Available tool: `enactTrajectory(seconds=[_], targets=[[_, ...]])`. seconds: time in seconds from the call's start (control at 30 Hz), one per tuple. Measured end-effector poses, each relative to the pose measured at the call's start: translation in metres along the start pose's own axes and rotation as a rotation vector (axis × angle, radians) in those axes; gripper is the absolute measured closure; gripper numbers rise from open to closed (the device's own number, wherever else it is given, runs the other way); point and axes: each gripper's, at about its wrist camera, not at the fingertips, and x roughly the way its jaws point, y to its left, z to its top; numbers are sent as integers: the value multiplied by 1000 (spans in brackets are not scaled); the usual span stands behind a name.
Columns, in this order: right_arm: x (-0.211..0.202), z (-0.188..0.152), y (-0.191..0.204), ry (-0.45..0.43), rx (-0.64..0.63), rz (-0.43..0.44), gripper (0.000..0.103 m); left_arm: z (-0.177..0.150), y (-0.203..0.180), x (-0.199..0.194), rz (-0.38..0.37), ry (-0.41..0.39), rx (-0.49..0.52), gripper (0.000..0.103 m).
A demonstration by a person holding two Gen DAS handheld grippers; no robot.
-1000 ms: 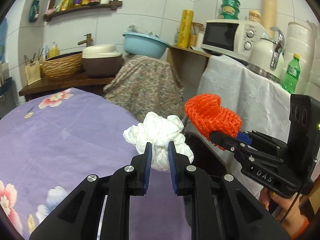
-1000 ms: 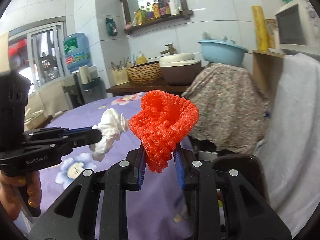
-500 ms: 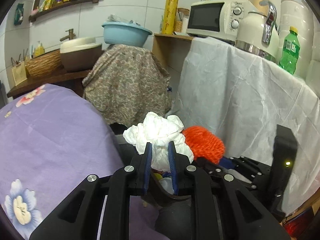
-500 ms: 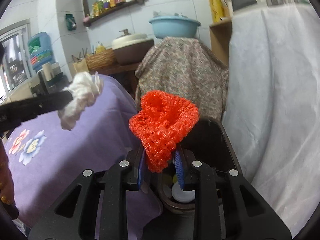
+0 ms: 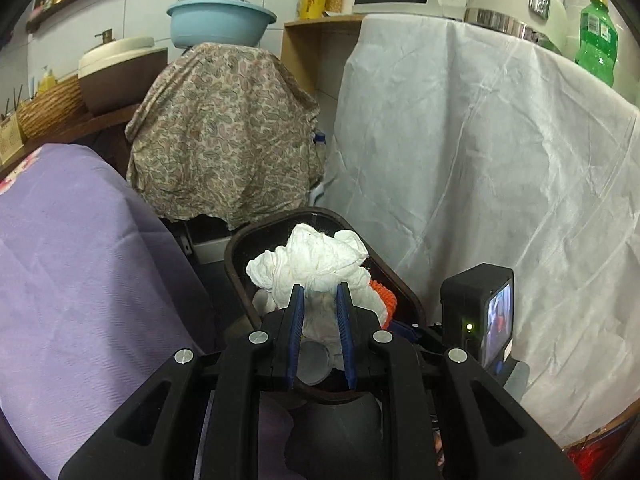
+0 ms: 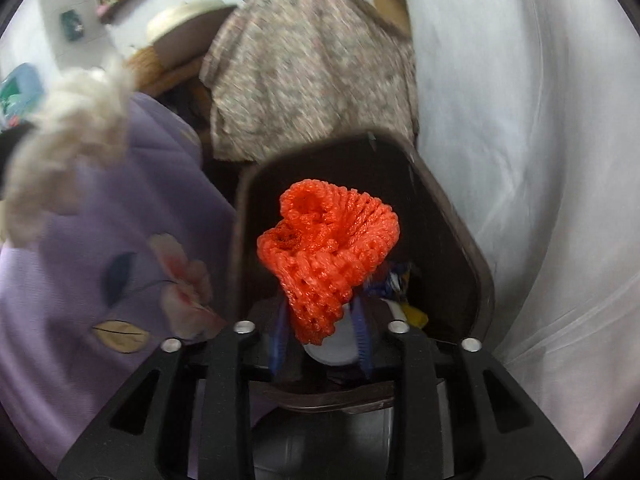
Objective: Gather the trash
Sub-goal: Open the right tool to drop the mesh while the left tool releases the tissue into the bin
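My left gripper (image 5: 319, 294) is shut on a crumpled white tissue (image 5: 312, 264) and holds it over the open dark brown trash bin (image 5: 236, 248). My right gripper (image 6: 320, 312) is shut on an orange foam net (image 6: 328, 248) and holds it just above the same bin (image 6: 452, 208), which has wrappers and a white cup inside. The white tissue also shows blurred at the left of the right wrist view (image 6: 68, 136). The right gripper's body (image 5: 476, 312) sits close to the right of the left gripper.
A table with a purple flowered cloth (image 5: 72, 264) stands left of the bin. A white-draped counter (image 5: 480, 160) rises on the right. A paisley-covered object (image 5: 224, 136) stands behind the bin.
Both grippers have moved from above the purple table to over the open bin and lowered, still holding the tissue and the orange net.
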Motion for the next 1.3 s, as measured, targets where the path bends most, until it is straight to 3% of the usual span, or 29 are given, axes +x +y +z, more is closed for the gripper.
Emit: enactTrajectory(seconds=[0.03,0.07,0.13,0.47,0.9,1.0,1.1,1.3], targets=[[4,-1,-2,3,10,-3,60,0,1,3,-7,8,-7,86],[5,-3,-4,3,19,-5,45,0,1,6,-8,13,-9,86],[4,-6,-8,-20,42,-6,35,-2,0,12,-4,25,-1,86],[-23,-23,-6,-52,18,-41,23,-2,-3,40,-11,69,16,86],[-68,-60,-9,-117,21,-118,21,-6,-6,110,-13,211,29,84],[-72,-66,-6,-116,5,-139,21,-5,-8,109,18,195,43,75],[-76,-70,-2,-122,-12,-157,21,-6,-11,106,27,182,55,52],[-81,-71,3,-122,-28,-160,21,1,-13,88,24,132,58,37]])
